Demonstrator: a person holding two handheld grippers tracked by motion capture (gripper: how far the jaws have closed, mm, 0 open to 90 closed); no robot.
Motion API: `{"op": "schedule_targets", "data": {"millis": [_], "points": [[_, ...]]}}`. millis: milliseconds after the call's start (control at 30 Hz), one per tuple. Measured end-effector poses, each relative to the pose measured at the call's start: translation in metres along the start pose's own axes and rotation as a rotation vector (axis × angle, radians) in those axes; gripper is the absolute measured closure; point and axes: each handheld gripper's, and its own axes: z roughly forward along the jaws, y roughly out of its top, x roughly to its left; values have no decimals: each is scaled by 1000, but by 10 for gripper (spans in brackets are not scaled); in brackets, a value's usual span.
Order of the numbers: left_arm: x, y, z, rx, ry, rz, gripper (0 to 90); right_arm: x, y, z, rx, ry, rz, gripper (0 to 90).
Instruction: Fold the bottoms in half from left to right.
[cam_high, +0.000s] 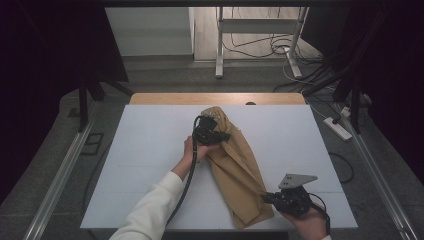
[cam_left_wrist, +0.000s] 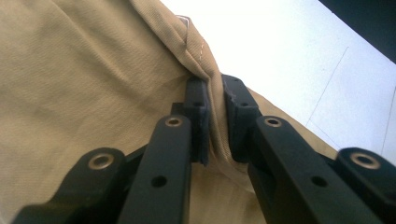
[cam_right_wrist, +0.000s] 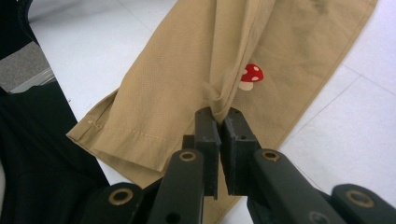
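From the high view, the tan garment lies folded long on the white worktop, running from near the far edge to the near edge, right of centre. The left gripper sits on its far end, the right gripper at its near end by the near right corner. In the left gripper view, the jaws pinch a raised fold of the fabric. In the right gripper view, the jaws are clamped on a ridge of cloth just below a red mushroom patch.

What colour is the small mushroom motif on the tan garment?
Red cap with white dots, pale stem; clearest in the right gripper view.
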Motion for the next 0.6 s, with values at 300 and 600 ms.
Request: {"op": "schedule_targets", "data": {"millis": [300, 600], "points": [[-2, -1, 7, 6, -4, -1, 802, -1, -3, -3, 2, -4, 7, 853], [-5, 1, 13, 15, -1, 5, 789, -2, -6, -4, 6, -6, 14, 852]]}}
